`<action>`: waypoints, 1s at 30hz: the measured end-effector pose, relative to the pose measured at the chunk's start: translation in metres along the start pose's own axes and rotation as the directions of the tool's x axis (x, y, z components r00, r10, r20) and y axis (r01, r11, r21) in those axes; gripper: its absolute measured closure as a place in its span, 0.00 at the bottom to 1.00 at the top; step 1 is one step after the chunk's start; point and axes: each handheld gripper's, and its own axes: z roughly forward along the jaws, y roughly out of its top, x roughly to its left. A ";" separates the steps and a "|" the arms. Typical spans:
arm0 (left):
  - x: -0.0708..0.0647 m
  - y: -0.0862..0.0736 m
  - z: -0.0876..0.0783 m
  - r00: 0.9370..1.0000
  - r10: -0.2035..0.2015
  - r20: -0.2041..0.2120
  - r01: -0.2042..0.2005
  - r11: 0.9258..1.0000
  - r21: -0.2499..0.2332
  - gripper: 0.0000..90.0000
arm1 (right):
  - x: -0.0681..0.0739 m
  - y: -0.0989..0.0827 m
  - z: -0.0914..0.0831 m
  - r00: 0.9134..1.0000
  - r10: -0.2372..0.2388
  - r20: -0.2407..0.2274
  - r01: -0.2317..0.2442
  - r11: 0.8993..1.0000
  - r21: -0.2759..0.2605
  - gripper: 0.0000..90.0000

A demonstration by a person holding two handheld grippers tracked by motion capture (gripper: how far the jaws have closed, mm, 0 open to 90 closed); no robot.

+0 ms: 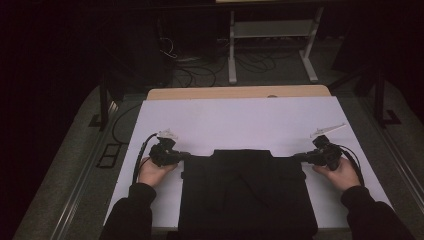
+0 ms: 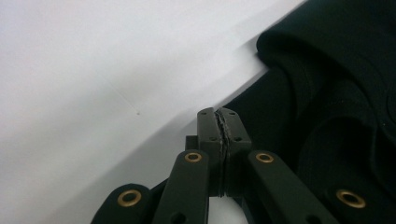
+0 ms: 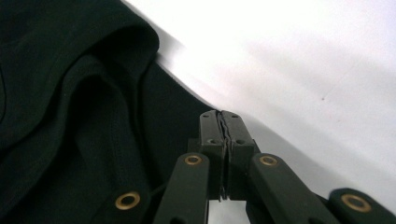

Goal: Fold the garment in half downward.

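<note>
A black garment [image 1: 247, 192] lies folded on the white worktop [image 1: 240, 120], near the person's edge. The left claw [image 1: 186, 156] and right claw [image 1: 299, 157] sit at its two far corners, each with jaws pressed together — apparently pinching the thin cloth edge, though the fabric between the pads is hard to make out. Gripping both corners at once likely lets the cloth lift evenly for a fold.

white table cover [image 1: 240, 120] | wooden table edge [image 1: 210, 93] | white shelf frame [image 1: 272, 30] | floor cables [image 1: 200, 70]
</note>
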 end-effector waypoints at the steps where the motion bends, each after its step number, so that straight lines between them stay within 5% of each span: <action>1: 0.000 0.000 0.000 1.000 -0.001 0.001 0.001 1.000 0.000 0.98 | 0.000 0.000 0.000 1.000 -0.001 0.002 0.001 1.000 -0.002 0.97; 17: 0.002 0.004 -0.003 0.997 0.016 -0.073 -0.016 1.000 -0.001 0.98 | 0.004 0.008 0.007 0.996 -0.033 0.087 0.034 0.999 -0.011 0.97; 30: 0.009 0.011 -0.004 0.995 0.015 -0.094 -0.016 1.000 -0.019 0.98 | 0.001 0.022 0.014 0.994 -0.045 0.103 0.047 0.999 -0.016 0.97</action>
